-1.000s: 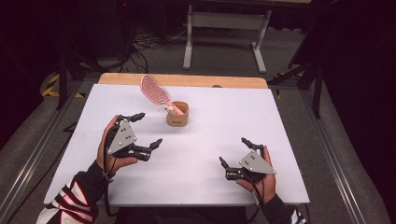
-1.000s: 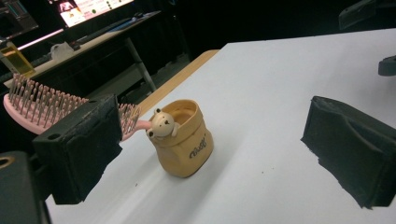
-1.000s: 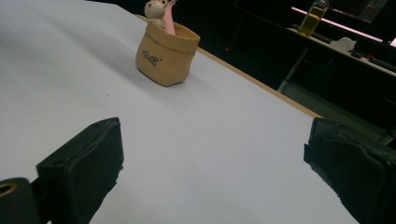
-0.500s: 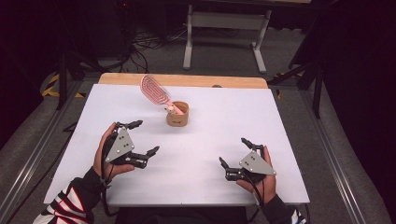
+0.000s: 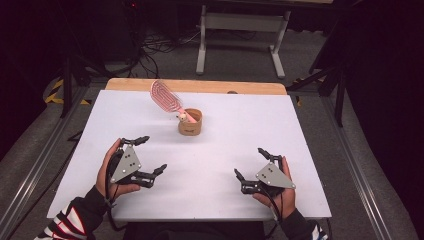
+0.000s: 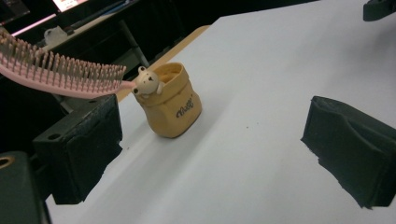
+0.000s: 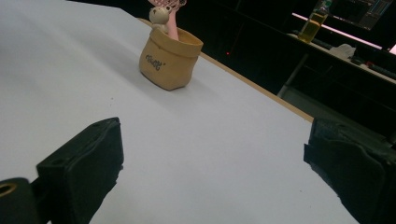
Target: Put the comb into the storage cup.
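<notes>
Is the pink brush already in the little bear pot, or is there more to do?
Done: the pink brush stands with its handle in the tan bear pot, leaning out over the rim. In hand: nothing. The left gripper and right gripper are both open on the white table, apart from the pot. Left: probably nothing, unless the brush is meant to come out.

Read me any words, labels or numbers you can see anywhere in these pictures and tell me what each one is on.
Dark script word on the side of the tan holder: too blurred to read for sure; it might begin with "N" or "H".
The same print in the right gripper view: too small and tilted to read.
Bottle on the far bench: no label can be read.
Pink hairbrush and white table: no text.
</notes>
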The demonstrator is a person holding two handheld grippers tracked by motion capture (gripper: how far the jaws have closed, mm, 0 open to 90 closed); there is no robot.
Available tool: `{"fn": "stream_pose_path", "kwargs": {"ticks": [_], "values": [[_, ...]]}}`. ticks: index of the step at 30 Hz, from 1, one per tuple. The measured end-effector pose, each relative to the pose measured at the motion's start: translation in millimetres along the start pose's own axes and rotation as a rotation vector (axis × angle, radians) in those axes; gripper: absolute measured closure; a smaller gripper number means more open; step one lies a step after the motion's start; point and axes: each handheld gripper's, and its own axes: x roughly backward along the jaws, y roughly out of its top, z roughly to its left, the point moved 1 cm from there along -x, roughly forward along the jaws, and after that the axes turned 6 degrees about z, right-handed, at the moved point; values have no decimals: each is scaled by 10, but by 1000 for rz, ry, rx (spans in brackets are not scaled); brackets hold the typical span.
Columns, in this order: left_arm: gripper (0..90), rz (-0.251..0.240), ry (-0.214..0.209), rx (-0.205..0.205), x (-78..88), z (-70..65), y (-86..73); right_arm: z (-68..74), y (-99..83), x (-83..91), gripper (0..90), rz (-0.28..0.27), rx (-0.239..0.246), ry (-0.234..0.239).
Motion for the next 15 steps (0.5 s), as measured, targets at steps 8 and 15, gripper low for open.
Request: {"fn": "stream_pose_path", "kwargs": {"ticks": [8, 15], "values": [[51, 30, 3, 19, 49, -30, -132, 41, 16, -2, 46, 6, 18, 11], [51, 64, 12, 19, 56, -31, -274, 37, 2, -12, 46, 8, 16, 8]]}}
